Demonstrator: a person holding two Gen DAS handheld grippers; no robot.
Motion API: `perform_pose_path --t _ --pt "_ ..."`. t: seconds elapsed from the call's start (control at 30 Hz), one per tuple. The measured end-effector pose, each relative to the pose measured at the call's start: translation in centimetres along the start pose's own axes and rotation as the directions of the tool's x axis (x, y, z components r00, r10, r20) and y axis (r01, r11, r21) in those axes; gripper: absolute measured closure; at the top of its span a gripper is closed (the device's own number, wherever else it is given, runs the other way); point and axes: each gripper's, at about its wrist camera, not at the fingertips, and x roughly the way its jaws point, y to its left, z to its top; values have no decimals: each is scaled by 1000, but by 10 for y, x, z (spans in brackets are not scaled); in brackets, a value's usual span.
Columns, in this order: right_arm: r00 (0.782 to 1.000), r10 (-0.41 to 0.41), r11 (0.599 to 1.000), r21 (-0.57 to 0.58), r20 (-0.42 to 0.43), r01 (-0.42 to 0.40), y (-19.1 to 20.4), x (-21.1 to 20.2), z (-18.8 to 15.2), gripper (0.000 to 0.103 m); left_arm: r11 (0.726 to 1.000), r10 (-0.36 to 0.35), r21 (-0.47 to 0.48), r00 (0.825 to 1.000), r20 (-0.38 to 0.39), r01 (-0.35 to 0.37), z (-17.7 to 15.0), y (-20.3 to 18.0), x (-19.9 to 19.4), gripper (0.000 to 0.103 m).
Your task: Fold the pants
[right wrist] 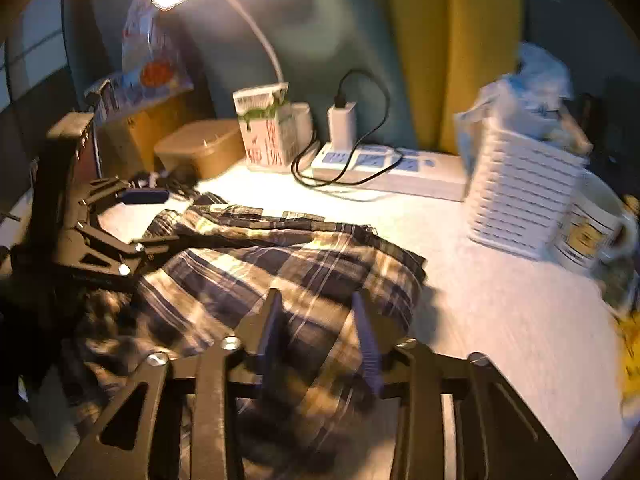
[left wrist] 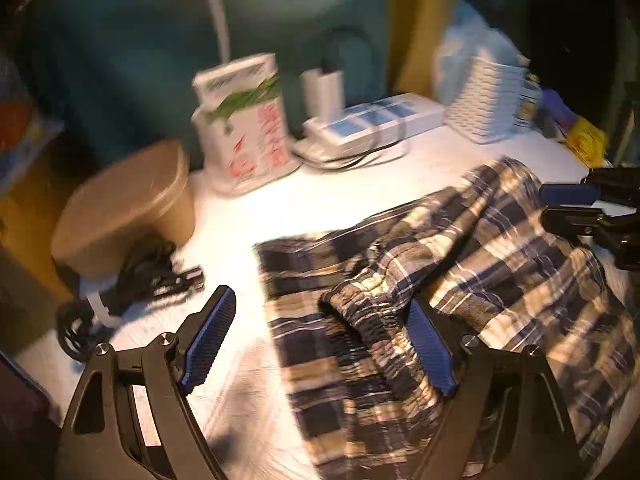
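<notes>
Pretty cluttered desk (left wrist: 304,204): brown box (left wrist: 124,208), carton (left wrist: 244,120), power strip (left wrist: 376,120), white basket (right wrist: 520,192). The plaid pants (left wrist: 400,300) lie crumpled mid-desk. Left hand-held gripper (left wrist: 320,344) is wide open over the waistband; right hand-held gripper (right wrist: 320,336) is narrowed, cloth between its fingers, grip unclear. Only the right view shows the mug (right wrist: 592,232).

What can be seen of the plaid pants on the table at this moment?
The pants are thin woven cloth in a dark blue, tan and white plaid, with a gathered elastic waistband. They lie crumpled and not yet neatly folded on the white table, with creases and raised ridges. The open left gripper straddles the waistband area. The right gripper is low over the cloth, jaws narrowly apart; contact cannot be told through the blur.
</notes>
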Motion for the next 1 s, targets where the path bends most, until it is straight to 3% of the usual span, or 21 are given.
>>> perform_pose_path --t 0.1,0.2,0.33,0.53,0.63,0.87,0.9,0.97,1.0 --pt "998 -13 1000 -10 -62 12 -5 32 7 83 998 -27 -66 999 -28 25 -7 19 12 19" --pt "996 -34 999 -29 -86 32 -8 50 15 84 997 -22 -77 1000 -21 20 -6 27 13 19" --pt "992 -98 993 -73 -74 93 -13 61 22 88 990 -37 -136 999 -23 34 -6 37 12 17" --pt "981 -180 984 -16 -68 180 -28 52 26 89 983 -4 -182 1000 5 5 -1 48 -11 17" --pt "987 -156 987 17 -35 157 -27 32 30 89 983 -6 -185 1000 13 8 3 50 -23 17" --pt "1000 -14 998 -55 -18 13 26 7 25 85 980 -36 -193 996 81 51 10 40 -51 17" --pt "999 5 998 -65 -36 -7 32 10 21 83 978 -50 -198 994 99 69 11 38 -54 17" --pt "998 9 996 -87 -65 -15 41 19 13 67 973 -75 -210 991 109 97 10 39 -58 17" --pt "996 9 996 -88 -83 -16 42 26 8 47 972 -70 -214 992 109 93 9 39 -59 17"
